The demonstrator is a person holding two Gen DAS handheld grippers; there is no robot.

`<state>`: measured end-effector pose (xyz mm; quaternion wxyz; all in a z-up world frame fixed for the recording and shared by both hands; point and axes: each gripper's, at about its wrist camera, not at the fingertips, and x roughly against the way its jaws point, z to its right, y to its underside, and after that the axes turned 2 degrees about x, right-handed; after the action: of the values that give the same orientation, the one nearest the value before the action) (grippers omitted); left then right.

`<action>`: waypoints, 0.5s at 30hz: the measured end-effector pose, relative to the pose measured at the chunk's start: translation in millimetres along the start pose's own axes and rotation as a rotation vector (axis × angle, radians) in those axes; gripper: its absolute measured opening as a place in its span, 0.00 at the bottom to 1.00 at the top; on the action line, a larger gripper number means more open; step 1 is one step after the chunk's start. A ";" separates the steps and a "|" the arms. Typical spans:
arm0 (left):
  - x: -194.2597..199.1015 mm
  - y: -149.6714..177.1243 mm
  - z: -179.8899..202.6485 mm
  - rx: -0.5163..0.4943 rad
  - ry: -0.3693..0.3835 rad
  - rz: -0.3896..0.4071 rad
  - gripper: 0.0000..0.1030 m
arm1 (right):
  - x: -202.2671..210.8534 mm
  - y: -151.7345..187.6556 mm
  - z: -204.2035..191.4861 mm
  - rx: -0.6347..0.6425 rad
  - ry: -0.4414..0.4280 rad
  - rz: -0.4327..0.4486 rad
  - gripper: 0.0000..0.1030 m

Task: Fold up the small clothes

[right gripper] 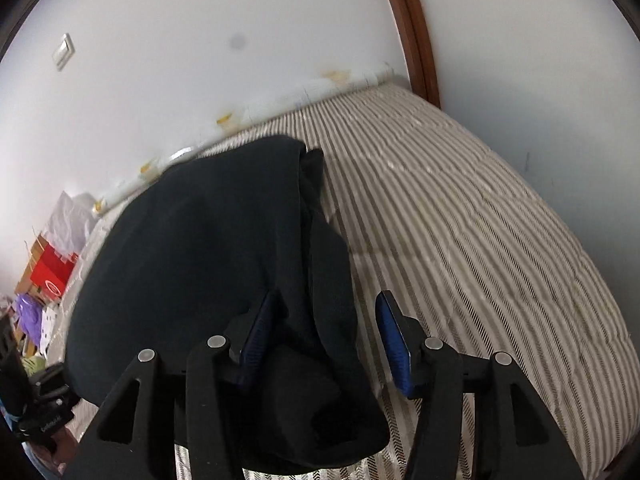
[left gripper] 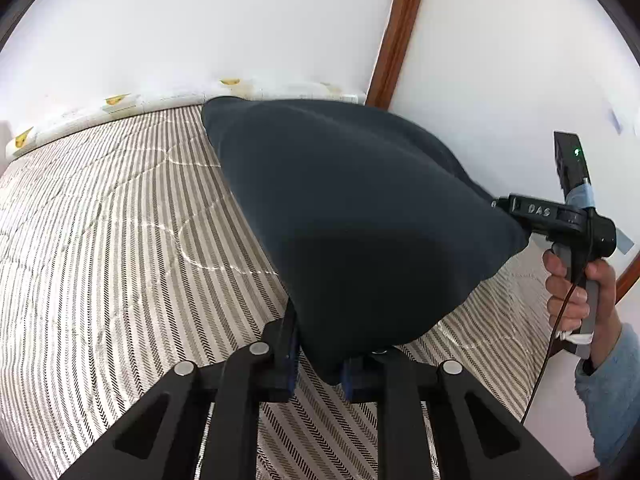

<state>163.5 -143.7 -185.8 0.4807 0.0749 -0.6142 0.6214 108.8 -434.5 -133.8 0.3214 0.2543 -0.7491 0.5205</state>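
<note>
A dark navy garment (left gripper: 360, 216) hangs stretched above the striped bed. My left gripper (left gripper: 318, 364) is shut on its near corner, cloth bunched between the blue pads. My right gripper shows in the left wrist view (left gripper: 500, 204) at the garment's far right corner, held by a hand. In the right wrist view the garment (right gripper: 208, 248) drapes over the left finger and between the jaws of my right gripper (right gripper: 326, 340). The jaws stand wide apart, with a gap between the cloth and the right pad (right gripper: 394, 340).
The striped quilt (left gripper: 100, 240) covers the bed, against a white wall with a brown wooden frame (left gripper: 396, 32). A patterned pillow edge (left gripper: 120, 104) lies at the head. Boxes and bags (right gripper: 48, 272) stand off the bed's left side.
</note>
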 end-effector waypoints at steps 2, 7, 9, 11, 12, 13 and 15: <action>12.2 4.6 -6.7 0.027 0.004 0.018 0.12 | -1.8 -1.0 -8.7 0.000 -0.033 -0.009 0.20; 45.2 16.0 -35.3 0.077 -0.040 0.057 0.12 | -5.3 0.3 -48.9 0.066 -0.023 0.008 0.17; 59.8 22.4 -52.3 0.099 -0.069 0.065 0.12 | -8.1 2.4 -66.4 0.081 -0.056 0.001 0.16; 75.6 30.9 -65.0 0.117 -0.097 0.071 0.12 | -10.6 4.7 -86.7 0.103 -0.095 -0.007 0.16; 83.5 35.3 -69.7 0.126 -0.110 0.075 0.12 | -10.4 6.3 -96.3 0.116 -0.110 -0.007 0.16; 90.2 38.9 -75.2 0.132 -0.122 0.079 0.12 | -10.7 8.0 -110.0 0.136 -0.128 -0.009 0.16; 102.4 46.3 -87.3 0.151 -0.146 0.082 0.12 | -11.1 10.0 -129.2 0.162 -0.150 -0.011 0.16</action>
<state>121.1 -9.0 -168.3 0.4019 0.1306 -0.6017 0.6778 136.9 -308.8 -115.7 0.2455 0.3217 -0.7251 0.5572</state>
